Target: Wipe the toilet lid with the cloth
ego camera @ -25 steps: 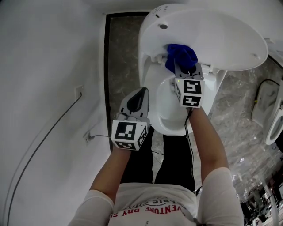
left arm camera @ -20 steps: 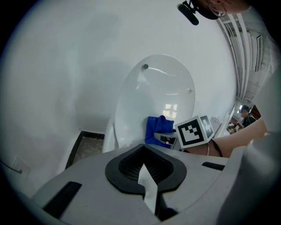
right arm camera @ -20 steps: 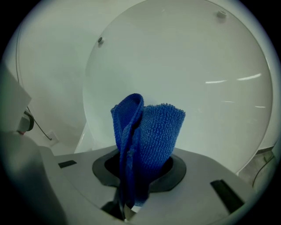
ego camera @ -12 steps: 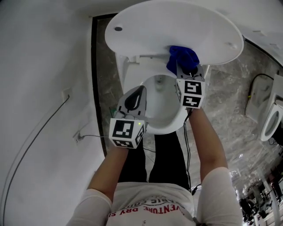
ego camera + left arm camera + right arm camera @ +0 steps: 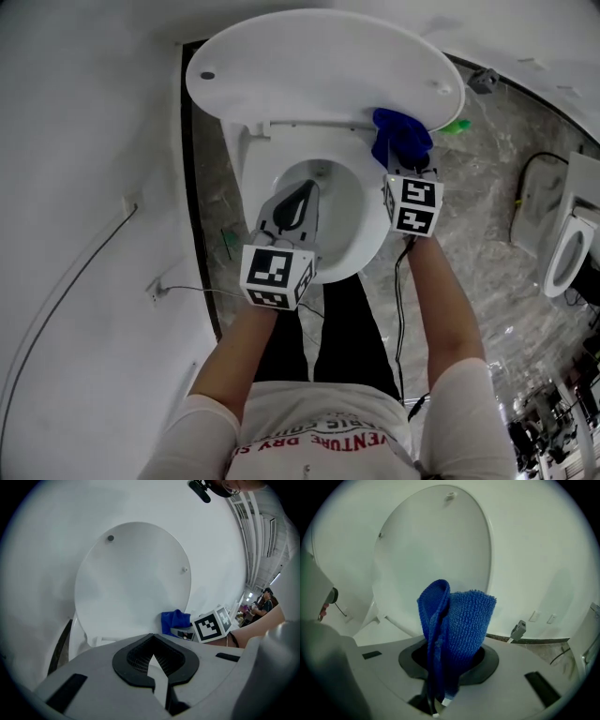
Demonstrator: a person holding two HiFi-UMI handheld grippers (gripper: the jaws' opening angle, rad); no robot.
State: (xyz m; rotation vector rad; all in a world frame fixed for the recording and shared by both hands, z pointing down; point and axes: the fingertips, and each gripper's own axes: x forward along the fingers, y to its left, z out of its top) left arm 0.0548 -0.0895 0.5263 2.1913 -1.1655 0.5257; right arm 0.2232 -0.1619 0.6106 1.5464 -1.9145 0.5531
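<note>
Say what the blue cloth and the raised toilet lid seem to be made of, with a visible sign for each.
The cloth looks like microfibre terry: matte, fuzzy looped pile. The toilet lid is probably hard plastic: smooth, white, faint sheen, though that stays open.

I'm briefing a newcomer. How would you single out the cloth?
Start at the raised white toilet lid. By its lower right edge in the head view, the right gripper grips the cloth. It is the only blue, fuzzy thing in sight.
</note>
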